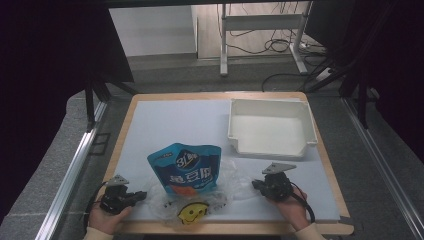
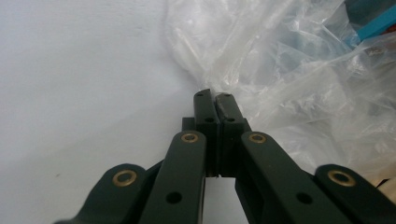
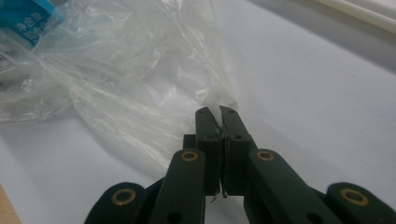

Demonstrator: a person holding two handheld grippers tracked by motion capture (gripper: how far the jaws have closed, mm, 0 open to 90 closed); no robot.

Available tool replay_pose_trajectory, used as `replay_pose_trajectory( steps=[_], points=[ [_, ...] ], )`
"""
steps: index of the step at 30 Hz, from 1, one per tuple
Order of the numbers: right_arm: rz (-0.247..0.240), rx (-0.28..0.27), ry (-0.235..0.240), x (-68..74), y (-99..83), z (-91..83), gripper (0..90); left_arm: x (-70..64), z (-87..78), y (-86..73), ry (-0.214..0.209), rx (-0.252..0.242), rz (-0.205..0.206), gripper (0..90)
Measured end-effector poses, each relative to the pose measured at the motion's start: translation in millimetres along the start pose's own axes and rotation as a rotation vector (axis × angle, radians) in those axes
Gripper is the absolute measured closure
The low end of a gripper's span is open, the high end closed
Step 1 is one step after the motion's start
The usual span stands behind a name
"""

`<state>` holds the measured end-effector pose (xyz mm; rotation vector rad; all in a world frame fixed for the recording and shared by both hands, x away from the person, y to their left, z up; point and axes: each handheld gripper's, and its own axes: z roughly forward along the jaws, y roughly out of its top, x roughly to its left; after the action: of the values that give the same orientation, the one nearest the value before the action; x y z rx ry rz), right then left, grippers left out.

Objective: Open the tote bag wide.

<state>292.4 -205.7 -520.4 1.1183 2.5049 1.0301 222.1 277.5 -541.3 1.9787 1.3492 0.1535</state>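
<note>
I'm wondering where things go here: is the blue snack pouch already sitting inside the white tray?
No, the blue snack pouch stands on the table in the clear plastic bag, apart from the white tray, which holds nothing.

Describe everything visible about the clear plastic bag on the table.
The clear plastic bag is thin, crinkled, see-through film, lying slack on the white mat at the table's near edge. A blue snack pouch sits in it, with a yellow smiley face below. The left gripper and right gripper are each shut on an edge of its film, at opposite sides.
</note>
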Motion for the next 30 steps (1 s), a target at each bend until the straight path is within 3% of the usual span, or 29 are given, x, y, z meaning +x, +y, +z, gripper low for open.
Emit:
replay_pose_trajectory(
  steps=[11, 30],
  points=[
    [-0.010, 0.012, -0.009, -0.9, -2.2, -1.1, 87.1, 3.4, -3.6, -6.3, -0.008, 0.006, -0.010, 89.9],
    [0.004, 0.002, 0.028, -4.2, -11.7, -9.3, 85.8, 3.0, -8.7, -11.9, -0.024, -0.002, -0.009, 87.9]
  ],
)
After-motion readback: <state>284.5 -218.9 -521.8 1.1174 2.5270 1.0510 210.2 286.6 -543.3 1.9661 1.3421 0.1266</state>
